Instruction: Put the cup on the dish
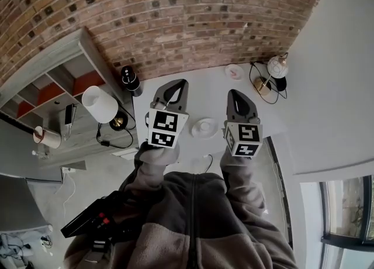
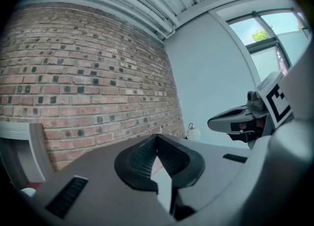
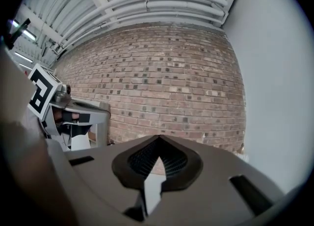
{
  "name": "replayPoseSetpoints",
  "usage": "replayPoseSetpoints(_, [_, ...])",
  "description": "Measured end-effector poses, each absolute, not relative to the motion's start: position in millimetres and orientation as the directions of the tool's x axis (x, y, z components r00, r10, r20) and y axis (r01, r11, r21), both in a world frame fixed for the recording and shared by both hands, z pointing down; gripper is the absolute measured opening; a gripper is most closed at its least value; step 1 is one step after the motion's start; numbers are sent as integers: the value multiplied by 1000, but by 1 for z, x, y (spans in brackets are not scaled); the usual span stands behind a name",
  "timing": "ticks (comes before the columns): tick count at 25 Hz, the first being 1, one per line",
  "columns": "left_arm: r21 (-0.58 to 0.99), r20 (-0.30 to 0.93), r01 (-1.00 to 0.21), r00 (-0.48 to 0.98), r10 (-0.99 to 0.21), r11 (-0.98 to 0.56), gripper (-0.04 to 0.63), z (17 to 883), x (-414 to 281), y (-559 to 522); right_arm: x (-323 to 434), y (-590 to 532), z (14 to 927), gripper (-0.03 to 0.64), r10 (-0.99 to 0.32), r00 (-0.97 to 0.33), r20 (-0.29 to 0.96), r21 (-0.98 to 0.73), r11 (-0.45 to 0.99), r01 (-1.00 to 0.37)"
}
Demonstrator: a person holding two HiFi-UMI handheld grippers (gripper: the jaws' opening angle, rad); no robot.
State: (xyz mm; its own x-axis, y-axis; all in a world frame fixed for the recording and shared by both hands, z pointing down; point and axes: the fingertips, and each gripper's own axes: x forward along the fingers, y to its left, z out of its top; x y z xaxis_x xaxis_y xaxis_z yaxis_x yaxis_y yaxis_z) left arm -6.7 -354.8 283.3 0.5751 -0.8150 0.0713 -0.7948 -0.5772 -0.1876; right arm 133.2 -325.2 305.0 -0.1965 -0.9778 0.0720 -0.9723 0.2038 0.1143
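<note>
Step in hand: pre-grasp, nothing picked yet. Left gripper (image 1: pixel 174 86) had its jaws closed tip to tip with nothing between them. Right gripper (image 1: pixel 238 95) was the same, closed and empty. Both were held up off the bench (image 1: pixel 204 95), noses aimed at the brick wall rather than at any target.

The dish (image 1: pixel 204 126) sat on the bench between my two grippers, near edge, apparently bare, though it was too small to be sure. What I took for the cup (image 1: pixel 234 72) was the small round white piece with a pinkish centre at about 1 o'clock from the dish. It was well apart from it, toward the far edge, with the globe lamp (image 1: pixel 278 66) at its 3 o'clock.

Orientation: it read as a circle from above, so I judged it upright, mouth up, long axis vertical. I couldn't tell which way the handle pointed, or whether it had one.

Next move as I saw it: open the right jaws, tip the nose down, reach to 12–1 o'clock and straddle the rim or wall. Then carry the cup back to 6 o'clock and set it centred on the dish.
</note>
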Motion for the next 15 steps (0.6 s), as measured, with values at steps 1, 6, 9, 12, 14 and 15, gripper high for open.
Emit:
replayPoseSetpoints(1, [-190, 55, -799, 572, -818, -571, 6, 277, -8, -355, 132, -327, 301, 3, -978, -197, 63, 115, 204, -972])
replayPoseSetpoints(6, [-199, 29, -806, 564, -826, -557, 6, 266, -14, -361, 126, -336, 284, 3, -977, -210, 23, 121, 212, -970])
replayPoseSetpoints(9, [-198, 21, -810, 560, -828, -552, 6, 263, -18, -365, 120, -340, 278, 3, -975, -221, 11, 128, 221, -967])
replayPoseSetpoints(12, [-180, -18, -808, 572, -820, -561, 6, 255, -20, -365, 115, -342, 272, 3, -971, -238, 2, 144, 236, -961])
replayPoseSetpoints(14, [-168, -44, -806, 581, -813, -567, 5, 248, -21, -364, 111, -344, 268, 3, -968, -250, -5, 155, 246, -957])
replayPoseSetpoints(15, [-167, -48, -805, 584, -811, -570, 6, 246, -21, -364, 110, -346, 266, 3, -967, -254, -10, 159, 249, -955])
